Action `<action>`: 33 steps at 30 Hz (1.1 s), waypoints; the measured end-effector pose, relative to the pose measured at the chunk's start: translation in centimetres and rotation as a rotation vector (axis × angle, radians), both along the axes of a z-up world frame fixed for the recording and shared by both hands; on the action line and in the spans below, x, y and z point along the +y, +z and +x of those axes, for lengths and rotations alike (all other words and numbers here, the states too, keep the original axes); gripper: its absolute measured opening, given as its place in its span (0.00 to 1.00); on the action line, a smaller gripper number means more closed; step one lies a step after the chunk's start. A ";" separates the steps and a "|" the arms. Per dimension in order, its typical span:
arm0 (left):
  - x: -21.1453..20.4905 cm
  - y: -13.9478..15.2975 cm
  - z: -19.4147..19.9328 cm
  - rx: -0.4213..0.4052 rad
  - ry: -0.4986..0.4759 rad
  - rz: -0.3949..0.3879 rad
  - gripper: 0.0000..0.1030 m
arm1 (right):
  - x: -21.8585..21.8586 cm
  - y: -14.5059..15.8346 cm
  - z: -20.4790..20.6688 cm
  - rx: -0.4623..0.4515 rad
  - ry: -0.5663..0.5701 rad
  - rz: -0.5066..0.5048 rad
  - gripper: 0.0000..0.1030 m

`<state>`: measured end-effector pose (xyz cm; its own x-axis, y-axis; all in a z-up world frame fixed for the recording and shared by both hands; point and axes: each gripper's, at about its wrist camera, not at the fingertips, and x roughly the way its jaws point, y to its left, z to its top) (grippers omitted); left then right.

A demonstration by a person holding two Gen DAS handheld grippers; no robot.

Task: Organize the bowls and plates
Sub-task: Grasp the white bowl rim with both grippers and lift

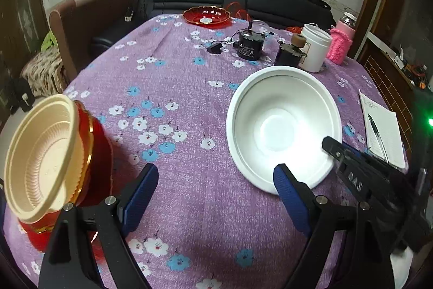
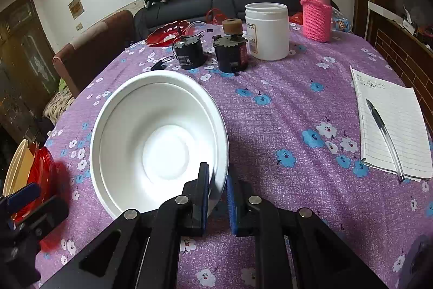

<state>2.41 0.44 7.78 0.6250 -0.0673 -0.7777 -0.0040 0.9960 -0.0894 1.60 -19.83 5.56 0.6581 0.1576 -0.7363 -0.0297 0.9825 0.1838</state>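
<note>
At six o'clock on the white bowl [image 2: 159,142], the right tool [image 2: 217,197] pinches the near rim between narrow pads, the bowl tilted. Left tool [image 1: 216,188] gapes wide, holding nothing. Likely step: carrying it to nest in the cream bowl [image 1: 43,161] atop red dishes [image 1: 97,153], at nine o'clock on the surface [image 1: 189,88].

white bowl [image 2: 159,142] tilted, near rim pinched between right jaws. cream bowl [image 1: 40,159] on red stack [image 1: 97,153], left of left jaws.
</note>
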 end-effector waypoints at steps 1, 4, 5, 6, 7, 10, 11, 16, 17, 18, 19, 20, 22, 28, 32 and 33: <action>0.0 -0.1 0.4 0.002 0.003 -0.005 0.84 | 0.2 0.0 0.1 -0.002 -0.001 -0.005 0.14; -0.3 -0.6 2.0 0.000 0.016 -0.012 0.84 | 0.6 0.0 0.0 -0.010 -0.009 -0.045 0.14; -0.4 -0.8 2.6 0.004 0.024 -0.017 0.84 | 0.7 0.0 0.1 -0.012 -0.012 -0.055 0.14; -0.4 -1.1 3.3 0.012 0.031 -0.033 0.84 | 0.8 -0.1 0.1 -0.013 -0.015 -0.062 0.15; -0.4 -1.3 3.6 0.018 0.032 -0.045 0.84 | 0.7 -0.2 0.2 -0.012 -0.018 -0.062 0.15; -0.2 -2.3 5.3 0.049 0.051 -0.101 0.84 | 0.3 -0.4 0.5 -0.003 -0.027 -0.043 0.16; -0.1 -2.7 5.9 0.065 0.058 -0.126 0.84 | -0.1 -0.5 0.6 0.003 -0.032 -0.023 0.16; -0.1 -3.6 7.3 0.075 0.082 -0.153 0.84 | -1.8 -1.0 1.1 0.031 -0.064 0.090 0.17; -0.2 -3.7 7.5 0.068 0.085 -0.147 0.84 | -2.1 -1.3 1.3 0.036 -0.072 0.106 0.17; -0.3 -3.7 7.7 0.064 0.088 -0.141 0.84 | -2.3 -1.5 1.5 0.042 -0.077 0.118 0.17; -0.3 -3.8 8.0 0.062 0.090 -0.138 0.84 | -2.5 -1.7 1.6 0.050 -0.079 0.138 0.17; -0.5 -3.9 8.3 0.062 0.088 -0.140 0.84 | -2.6 -1.9 1.8 0.058 -0.079 0.158 0.17; -0.8 -4.1 8.7 0.067 0.083 -0.143 0.84 | -2.9 -2.3 2.0 0.075 -0.073 0.203 0.18; -0.9 -4.5 9.3 0.076 0.085 -0.139 0.84 | -3.4 -2.7 2.1 0.080 -0.071 0.272 0.42; -1.2 -4.6 9.3 0.080 0.056 -0.141 0.84 | -3.2 -2.9 2.2 0.076 -0.056 0.319 0.49; -1.5 -4.6 9.3 0.076 0.040 -0.130 0.83 | -3.2 -3.0 2.2 0.075 -0.053 0.326 0.49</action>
